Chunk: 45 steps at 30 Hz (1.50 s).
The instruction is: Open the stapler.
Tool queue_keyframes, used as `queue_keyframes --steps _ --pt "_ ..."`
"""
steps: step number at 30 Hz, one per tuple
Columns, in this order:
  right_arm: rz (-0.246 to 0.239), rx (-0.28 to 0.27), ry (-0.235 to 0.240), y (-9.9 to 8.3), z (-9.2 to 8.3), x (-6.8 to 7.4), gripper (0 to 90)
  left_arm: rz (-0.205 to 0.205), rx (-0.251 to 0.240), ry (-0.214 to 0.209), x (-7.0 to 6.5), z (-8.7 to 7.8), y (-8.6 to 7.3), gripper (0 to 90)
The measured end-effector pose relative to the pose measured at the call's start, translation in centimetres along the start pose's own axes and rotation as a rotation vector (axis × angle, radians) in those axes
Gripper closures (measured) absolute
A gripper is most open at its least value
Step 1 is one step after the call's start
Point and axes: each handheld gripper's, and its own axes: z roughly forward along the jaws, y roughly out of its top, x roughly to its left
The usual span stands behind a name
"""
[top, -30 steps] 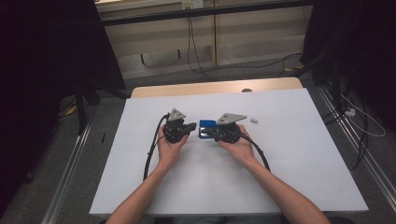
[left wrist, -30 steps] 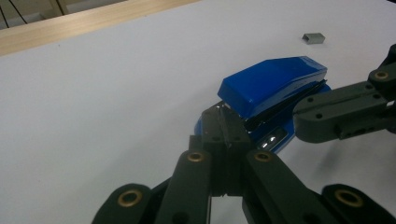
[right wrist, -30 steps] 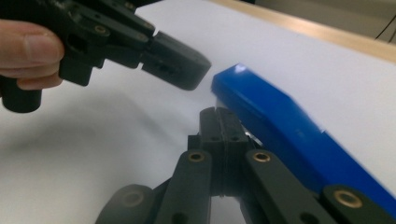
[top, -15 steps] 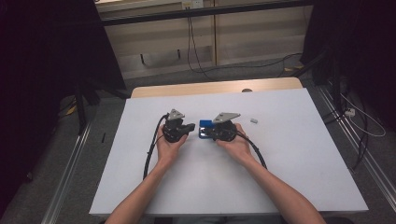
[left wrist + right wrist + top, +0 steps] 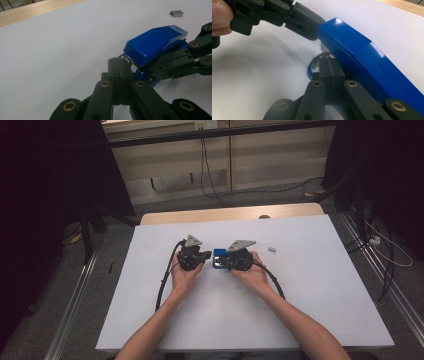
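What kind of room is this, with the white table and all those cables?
Probably a lab or recording workshop, not a home. A plain white table stands between metal floor rails, loose cables trail across the grey floor, and a person works a blue stapler with cabled tools.

Stapler (image 5: 155, 45) glossy blue, plain, silver metal at its mouth. Both grippers black: left gripper (image 5: 201, 256), right gripper (image 5: 226, 262), brass-coloured rivets on the linkages, 1 grey plate on top of each. Bench (image 5: 310, 285) plain white, light wood strip along far edge. Small staple block (image 5: 272, 249) grey. Cables (image 5: 165, 280) black.
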Motion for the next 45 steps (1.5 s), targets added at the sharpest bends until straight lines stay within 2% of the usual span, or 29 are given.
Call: queue_keyframes --steps 5,9,11,16,22,28,29,30,32,34,43,45 --pt "0.015 -0.005 -0.004 -0.1 0.0 0.1 90.0 -0.002 0.003 0.0 0.0 0.2 -0.2 90.0" --pt "0.026 -0.013 -0.005 -0.1 0.2 0.2 90.0 0.024 0.027 -0.013 -0.3 0.5 -0.3 90.0" --pt "0.025 -0.016 -0.007 -0.1 0.2 0.2 90.0 0.035 0.032 -0.017 -0.5 0.5 -0.3 90.0" --pt "0.024 -0.016 -0.006 -0.1 0.2 0.2 90.0 0.025 0.026 -0.019 -0.5 0.6 -0.4 90.0" --pt "0.019 -0.015 -0.012 -0.1 0.2 0.3 90.0 0.041 0.033 -0.011 -0.7 0.6 -0.5 90.0" --pt "0.008 -0.016 -0.021 -0.1 0.2 0.4 90.0 0.036 0.014 -0.007 -0.8 0.4 -0.4 90.0" --pt "0.008 -0.016 -0.021 -0.1 0.2 0.4 90.0 0.045 0.016 -0.011 -0.7 0.2 -0.3 90.0" --pt "0.009 -0.017 -0.02 -0.1 0.2 0.4 90.0 0.029 -0.005 -0.031 -0.6 0.1 -0.2 90.0" --pt "0.011 -0.017 -0.019 -0.1 0.2 0.4 90.0 0.019 -0.008 -0.039 -0.7 0.0 -0.2 90.0" --pt "0.009 -0.017 -0.022 -0.1 0.2 0.5 90.0 0.032 -0.001 -0.031 -0.7 0.0 -0.2 90.0" --pt "0.005 -0.017 -0.029 -0.2 0.0 0.6 90.0 0.016 -0.028 -0.04 -0.9 -0.3 0.1 90.0" --pt "-0.002 -0.017 -0.034 -0.2 0.0 0.7 90.0 0.024 -0.03 -0.035 -0.8 -0.4 0.2 90.0"
